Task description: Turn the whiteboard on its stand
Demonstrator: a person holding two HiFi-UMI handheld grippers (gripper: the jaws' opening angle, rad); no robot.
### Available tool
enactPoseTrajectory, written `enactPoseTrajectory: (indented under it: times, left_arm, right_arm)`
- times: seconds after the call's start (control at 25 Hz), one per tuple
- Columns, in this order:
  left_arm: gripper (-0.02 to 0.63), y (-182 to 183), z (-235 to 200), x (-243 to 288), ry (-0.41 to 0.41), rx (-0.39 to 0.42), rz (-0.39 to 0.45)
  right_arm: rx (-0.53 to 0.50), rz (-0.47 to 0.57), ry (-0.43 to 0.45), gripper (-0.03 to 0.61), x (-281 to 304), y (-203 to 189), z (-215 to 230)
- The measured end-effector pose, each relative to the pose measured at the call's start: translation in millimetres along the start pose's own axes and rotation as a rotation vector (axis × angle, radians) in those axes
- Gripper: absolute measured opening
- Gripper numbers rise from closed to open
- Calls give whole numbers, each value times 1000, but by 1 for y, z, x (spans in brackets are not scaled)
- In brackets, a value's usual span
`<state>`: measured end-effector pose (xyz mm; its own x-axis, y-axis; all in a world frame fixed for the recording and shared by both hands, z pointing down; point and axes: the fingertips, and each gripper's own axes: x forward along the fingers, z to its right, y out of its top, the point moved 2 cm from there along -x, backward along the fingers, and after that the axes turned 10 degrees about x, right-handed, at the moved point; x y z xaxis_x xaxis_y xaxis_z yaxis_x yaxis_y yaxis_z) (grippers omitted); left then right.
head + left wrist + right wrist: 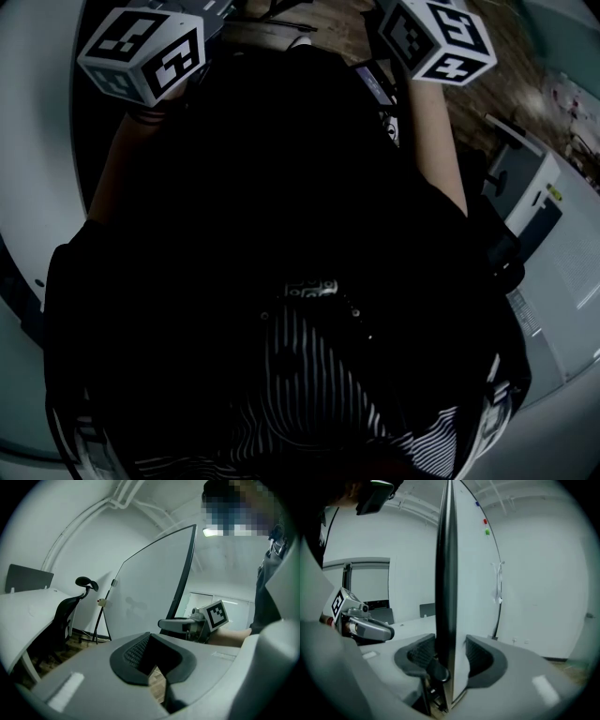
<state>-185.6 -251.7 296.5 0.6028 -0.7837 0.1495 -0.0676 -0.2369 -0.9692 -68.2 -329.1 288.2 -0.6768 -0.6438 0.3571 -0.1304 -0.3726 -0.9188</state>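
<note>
Little of the turn looks done: the whiteboard (446, 573) stands upright, the right gripper (451, 660) straddles its dark edge with jaws parted, not yet pinching, and the left gripper (157, 663) hangs alongside, jaws apart and empty.

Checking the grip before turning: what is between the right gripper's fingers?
The whiteboard: its dark edge stands upright between the fingers, in the right gripper view.
</note>
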Motion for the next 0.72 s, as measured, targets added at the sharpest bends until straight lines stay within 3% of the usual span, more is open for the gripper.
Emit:
enactPoseTrajectory:
  times: [0.04,0.72]
  left_arm:
    - [2,2,-1,0,4,1,1]
    - [0,-1,-7,-5,8,-50,7]
  right_arm:
    - [16,6,-18,169,0,3,4]
    - [102,-18,-51,156,-10,3,24]
